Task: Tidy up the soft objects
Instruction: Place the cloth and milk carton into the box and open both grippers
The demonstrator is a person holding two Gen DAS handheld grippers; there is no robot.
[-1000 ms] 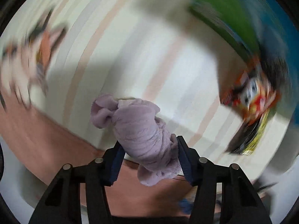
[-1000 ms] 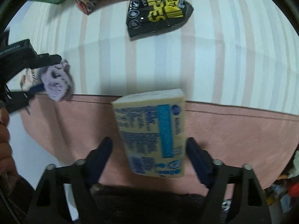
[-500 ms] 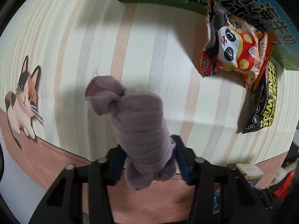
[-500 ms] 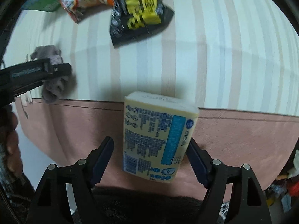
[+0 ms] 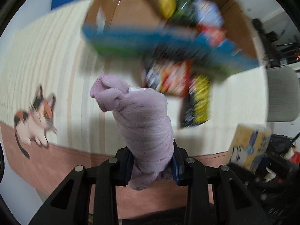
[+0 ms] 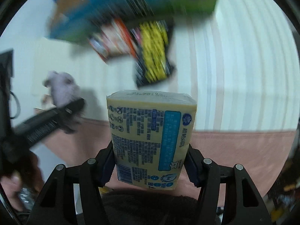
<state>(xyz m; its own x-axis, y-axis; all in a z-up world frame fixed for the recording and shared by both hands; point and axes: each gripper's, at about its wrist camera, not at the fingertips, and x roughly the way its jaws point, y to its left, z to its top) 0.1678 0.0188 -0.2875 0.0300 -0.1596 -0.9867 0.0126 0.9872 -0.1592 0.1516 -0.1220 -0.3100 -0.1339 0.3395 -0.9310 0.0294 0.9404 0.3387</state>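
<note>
My left gripper [image 5: 152,166] is shut on a rolled lilac fleece cloth [image 5: 142,123] and holds it upright above the striped bed cover. My right gripper [image 6: 150,164] is shut on a pale yellow pack of tissues [image 6: 150,136] with blue print. The tissue pack also shows at the right of the left wrist view [image 5: 249,148]. The cloth and left gripper show at the left of the right wrist view [image 6: 61,88]. An open cardboard box [image 5: 168,18] with a blue and green side stands ahead, blurred, with several items inside.
A red and white snack bag [image 5: 170,76] and a black and yellow wipes pack [image 5: 198,101] lie in front of the box. A cat picture [image 5: 35,120] is on the cover at left. The pink edge band [image 6: 243,146] runs below. A grey chair [image 5: 281,95] stands at right.
Both grippers have lifted and tilted up toward the box, which now fills the top of both views. The cloth and the tissue pack stay gripped.
</note>
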